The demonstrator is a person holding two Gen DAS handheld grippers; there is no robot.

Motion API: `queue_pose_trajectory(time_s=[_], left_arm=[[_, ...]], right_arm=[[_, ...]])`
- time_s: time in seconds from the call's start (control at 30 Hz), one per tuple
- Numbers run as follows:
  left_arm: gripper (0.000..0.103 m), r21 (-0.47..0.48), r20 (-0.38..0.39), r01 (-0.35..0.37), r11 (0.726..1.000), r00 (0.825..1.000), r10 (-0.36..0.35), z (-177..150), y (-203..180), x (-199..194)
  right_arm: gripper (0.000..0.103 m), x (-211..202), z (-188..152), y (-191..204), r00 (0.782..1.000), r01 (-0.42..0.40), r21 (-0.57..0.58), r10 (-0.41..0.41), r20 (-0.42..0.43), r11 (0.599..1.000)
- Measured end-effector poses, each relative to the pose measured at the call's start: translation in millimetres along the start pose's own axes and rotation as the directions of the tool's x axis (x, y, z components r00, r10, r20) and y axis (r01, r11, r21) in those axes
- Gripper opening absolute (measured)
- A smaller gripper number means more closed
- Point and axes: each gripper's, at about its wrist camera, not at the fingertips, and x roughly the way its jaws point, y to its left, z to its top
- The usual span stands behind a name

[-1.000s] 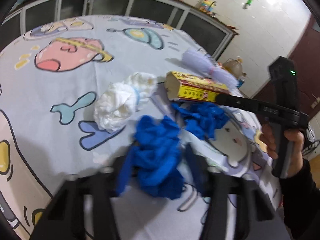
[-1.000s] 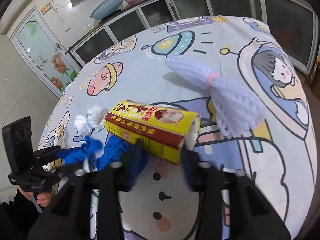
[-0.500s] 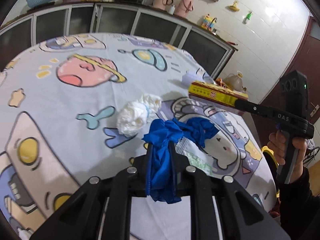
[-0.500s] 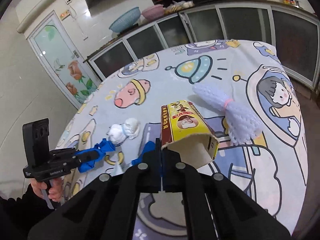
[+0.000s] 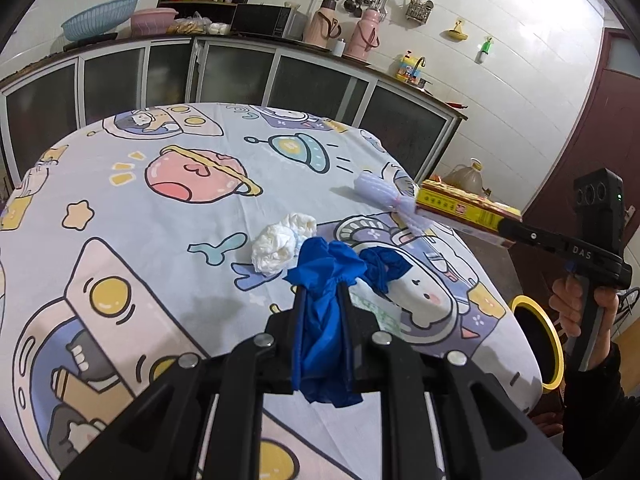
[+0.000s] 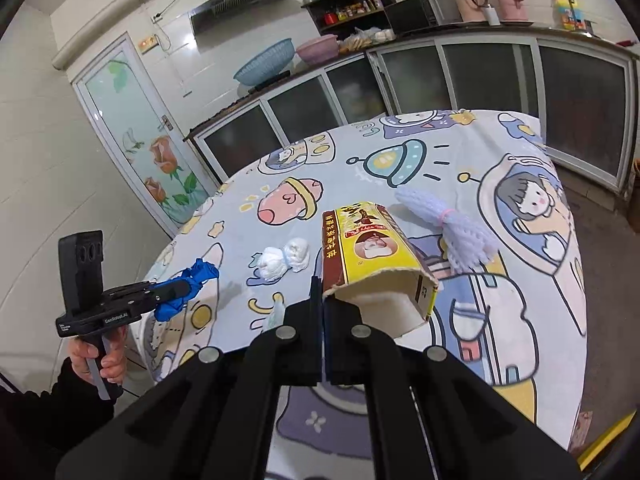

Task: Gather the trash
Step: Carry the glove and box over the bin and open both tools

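Tightly, left gripper (image 5: 323, 296) pinches blue glove (image 5: 326, 280); right gripper (image 6: 322, 292) carton (image 6: 374, 256).

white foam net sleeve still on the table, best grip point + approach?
Grip the foam net sleeve at its pinched waist, where the pink band cinches it: the narrowest and probably firmest part, while both flared ends look soft and springy. It lies flat on the tablecloth, so come from above with the jaws straddling the waist across its long axis. Both grippers are full now.
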Motion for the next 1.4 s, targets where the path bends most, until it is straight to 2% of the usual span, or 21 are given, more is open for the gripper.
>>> queue_pose_trajectory(time_s=[0.4, 0.7, 1.0, 1.4], left_arm=[[0.014, 0.095, -0.024, 0.048, 0.994, 0.999, -0.046, -15, -54, -7], [0.014, 0.200, -0.078, 0.150, 0.968, 0.988, -0.137, -13, -127, 22], [0.014, 0.332, -0.152, 0.272, 0.903, 0.960, -0.234, -9, -218, 57], [0.014, 0.426, -0.259, 0.421, 0.801, 0.905, -0.338, -21, -324, 96]], right_arm=[[0.001, -69, -46, -20, 0.997, 0.059, 0.057, -0.062, 0.055, 0.997], [0.001, -132, -79, -49, 0.980, 0.152, 0.118, -0.165, 0.114, 0.981], [0.001, -210, -122, -92, 0.933, 0.277, 0.230, -0.319, 0.167, 0.933], [0.001, -275, -174, -134, 0.859, 0.409, 0.362, -0.487, 0.158, 0.838]])
